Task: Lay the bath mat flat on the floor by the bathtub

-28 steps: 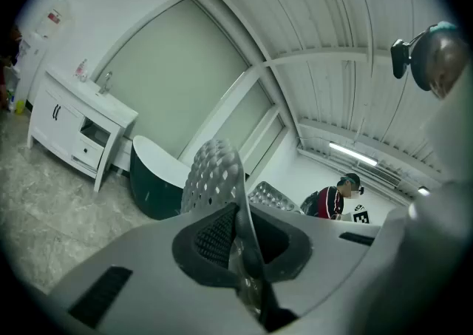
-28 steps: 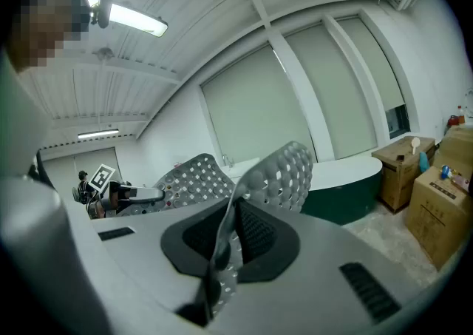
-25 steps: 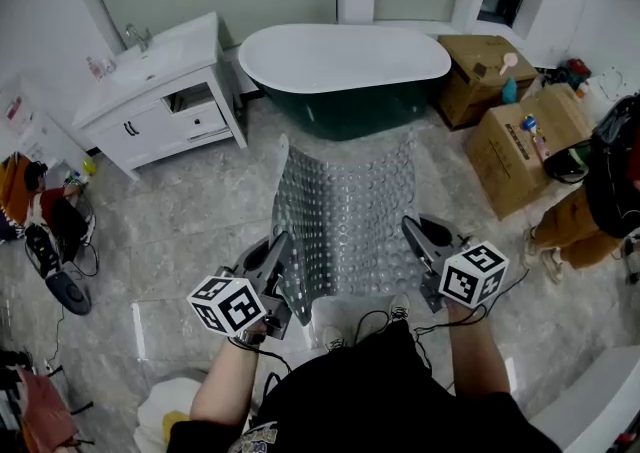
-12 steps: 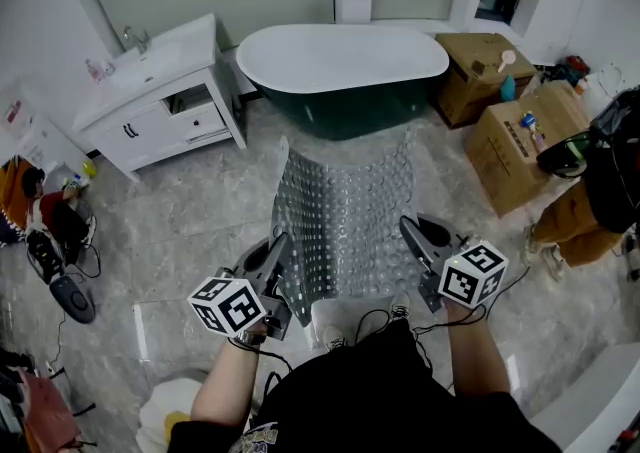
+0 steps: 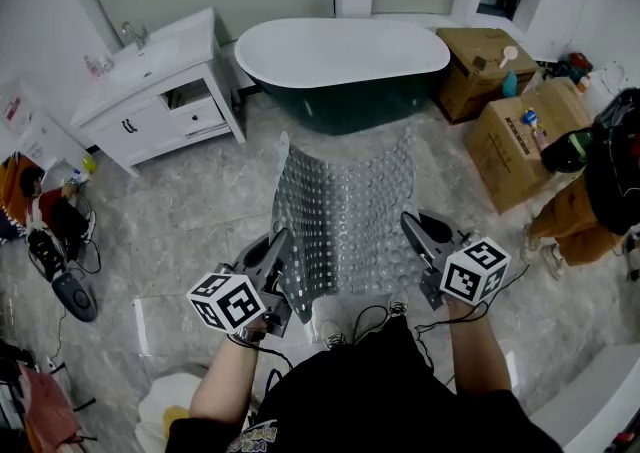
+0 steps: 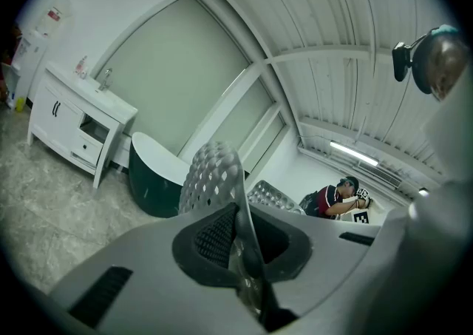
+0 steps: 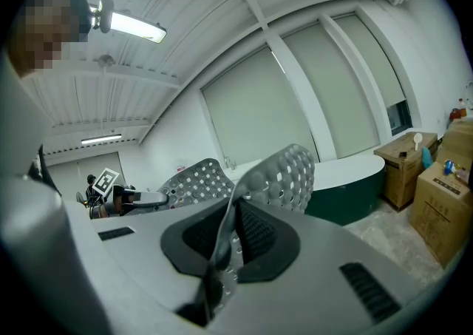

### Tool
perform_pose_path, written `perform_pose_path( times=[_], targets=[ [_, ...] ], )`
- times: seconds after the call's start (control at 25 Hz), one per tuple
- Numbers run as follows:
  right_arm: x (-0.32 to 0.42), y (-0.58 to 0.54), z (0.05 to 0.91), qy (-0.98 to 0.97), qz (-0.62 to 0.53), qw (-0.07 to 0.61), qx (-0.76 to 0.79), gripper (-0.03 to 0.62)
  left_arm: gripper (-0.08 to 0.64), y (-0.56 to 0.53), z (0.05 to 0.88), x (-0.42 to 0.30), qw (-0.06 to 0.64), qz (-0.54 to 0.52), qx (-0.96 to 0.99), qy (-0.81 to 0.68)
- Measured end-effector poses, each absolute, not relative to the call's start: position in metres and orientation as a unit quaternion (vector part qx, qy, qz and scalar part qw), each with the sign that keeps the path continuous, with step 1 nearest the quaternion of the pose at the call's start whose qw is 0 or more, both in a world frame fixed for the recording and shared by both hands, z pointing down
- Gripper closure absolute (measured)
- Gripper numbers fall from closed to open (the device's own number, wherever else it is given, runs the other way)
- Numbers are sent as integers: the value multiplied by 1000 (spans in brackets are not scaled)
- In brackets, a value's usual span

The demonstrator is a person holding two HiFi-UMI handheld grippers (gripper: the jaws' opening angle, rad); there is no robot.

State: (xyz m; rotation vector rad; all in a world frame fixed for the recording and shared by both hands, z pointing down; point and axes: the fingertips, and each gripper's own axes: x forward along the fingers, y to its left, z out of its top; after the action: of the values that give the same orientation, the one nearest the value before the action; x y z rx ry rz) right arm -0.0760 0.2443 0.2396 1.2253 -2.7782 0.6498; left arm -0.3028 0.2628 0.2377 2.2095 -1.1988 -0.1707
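Note:
A grey perforated bath mat (image 5: 345,211) hangs stretched in the air between my two grippers, its far edge reaching toward the dark green bathtub (image 5: 345,66) with the white rim. My left gripper (image 5: 278,259) is shut on the mat's near left corner, and in the left gripper view the mat (image 6: 214,178) curls up out of the jaws. My right gripper (image 5: 418,233) is shut on the near right corner; in the right gripper view the mat (image 7: 284,171) rises between the pads. The floor (image 5: 190,211) below is grey marble tile.
A white vanity with a sink (image 5: 150,91) stands left of the tub. Cardboard boxes (image 5: 520,146) sit at the right, with a person (image 5: 600,181) beside them. Shoes and cables (image 5: 55,251) lie at the far left.

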Motion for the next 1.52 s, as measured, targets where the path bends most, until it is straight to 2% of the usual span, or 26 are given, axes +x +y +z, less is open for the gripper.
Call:
perform_pose_path(
  times=[0.96, 1.52],
  targets=[
    [-9, 201, 251, -900, 231, 25, 369, 560, 529, 231, 247, -235, 322, -67, 815, -478],
    [74, 166, 262, -903, 239, 25, 355, 560, 528, 201, 258, -150, 327, -66, 803, -493]
  ],
)
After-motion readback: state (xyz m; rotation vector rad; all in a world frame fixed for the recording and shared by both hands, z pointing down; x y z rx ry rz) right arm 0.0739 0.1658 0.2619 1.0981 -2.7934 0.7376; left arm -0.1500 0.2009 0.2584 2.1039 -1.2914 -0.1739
